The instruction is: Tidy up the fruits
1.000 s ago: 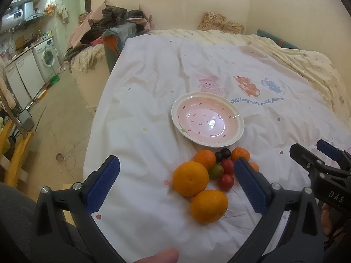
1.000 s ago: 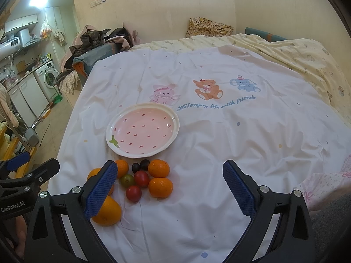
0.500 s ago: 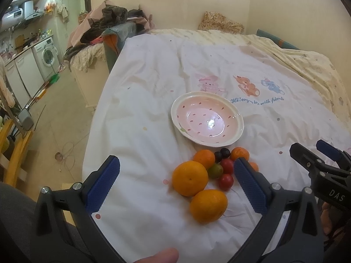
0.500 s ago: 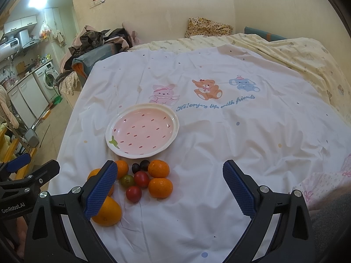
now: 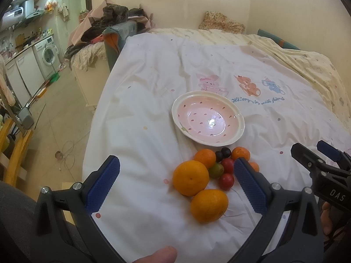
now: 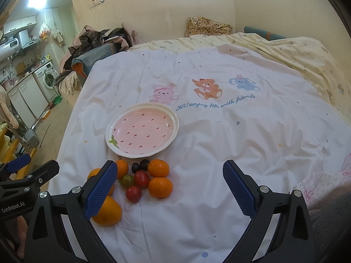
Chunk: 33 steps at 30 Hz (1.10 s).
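A pink strawberry-pattern plate (image 5: 238,114) (image 6: 140,153) lies bare on the white bed sheet. Just in front of it sits a cluster of fruit: two big oranges (image 5: 190,180) (image 6: 107,212), several small tangerines (image 6: 158,167), red cherry tomatoes (image 5: 226,181) (image 6: 133,194), a green one (image 6: 127,180) and two dark grapes (image 6: 140,165). My left gripper (image 5: 175,185) hovers open over the near left of the cluster. My right gripper (image 6: 170,189) hovers open to the right of it. Neither holds anything.
The white sheet (image 6: 230,131) with cartoon animals covers a bed; a yellow quilt (image 6: 296,52) lies at the back right. The bed's left edge drops to a floor (image 5: 54,118) with a cable. Piled clothes (image 5: 109,22) and a washing machine (image 5: 47,57) stand at the left.
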{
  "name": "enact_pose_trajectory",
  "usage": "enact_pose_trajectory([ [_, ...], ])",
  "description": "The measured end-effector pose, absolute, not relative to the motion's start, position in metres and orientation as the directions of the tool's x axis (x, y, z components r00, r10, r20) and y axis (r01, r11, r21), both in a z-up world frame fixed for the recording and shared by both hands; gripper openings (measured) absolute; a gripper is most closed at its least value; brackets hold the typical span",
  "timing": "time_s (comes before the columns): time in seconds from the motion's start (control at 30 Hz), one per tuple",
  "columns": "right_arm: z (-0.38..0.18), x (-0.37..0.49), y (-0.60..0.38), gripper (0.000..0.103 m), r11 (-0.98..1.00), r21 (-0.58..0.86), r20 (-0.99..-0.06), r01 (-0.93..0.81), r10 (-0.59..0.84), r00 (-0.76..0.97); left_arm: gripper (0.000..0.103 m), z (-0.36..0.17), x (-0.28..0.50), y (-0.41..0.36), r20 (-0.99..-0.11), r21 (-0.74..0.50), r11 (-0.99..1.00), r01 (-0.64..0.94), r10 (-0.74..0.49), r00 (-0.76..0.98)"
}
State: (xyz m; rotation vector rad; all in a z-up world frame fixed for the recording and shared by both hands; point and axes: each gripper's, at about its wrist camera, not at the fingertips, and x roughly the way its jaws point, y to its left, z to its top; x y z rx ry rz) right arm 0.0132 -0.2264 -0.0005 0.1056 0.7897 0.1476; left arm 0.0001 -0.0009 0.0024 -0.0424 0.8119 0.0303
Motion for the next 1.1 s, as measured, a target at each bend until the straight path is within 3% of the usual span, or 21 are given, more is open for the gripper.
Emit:
enact_pose_trajectory([
  [0.3, -0.003, 0.012, -0.233, 0.099, 0.981, 0.183, -0.709, -0.066, 0.178, 0.683, 0.102, -0.007, 0.003, -0.005, -0.753, 0.024, 0.999, -0.034, 0.04, 0.657],
  [0.6, -0.011, 0.02, -0.26, 0.099, 0.972, 0.23, -0.743, 0.051, 0.141, 0.654, 0.101, -0.092, 0.023, -0.032, -0.956, -0.034, 0.998, -0.043, -0.019, 0.294],
  [0.87, -0.011, 0.024, -0.271, 0.099, 0.963, 0.254, -0.751, 0.094, 0.135, 0.646, 0.088, -0.11, 0.031, -0.046, -0.959, -0.058, 0.996, -0.069, -0.036, 0.282],
  [1.03, -0.015, 0.026, -0.275, 0.099, 0.957, 0.267, -0.764, 0.113, 0.139, 0.63, 0.06, -0.112, 0.033, -0.041, -0.961, -0.107, 0.991, -0.075, -0.084, 0.264],
  [1.1, -0.016, 0.027, -0.274, 0.099, 0.959, 0.26, -0.768, 0.113, 0.134, 0.626, 0.059, -0.11, 0.033, -0.043, -0.96, -0.099, 0.993, -0.065, -0.079, 0.267],
])
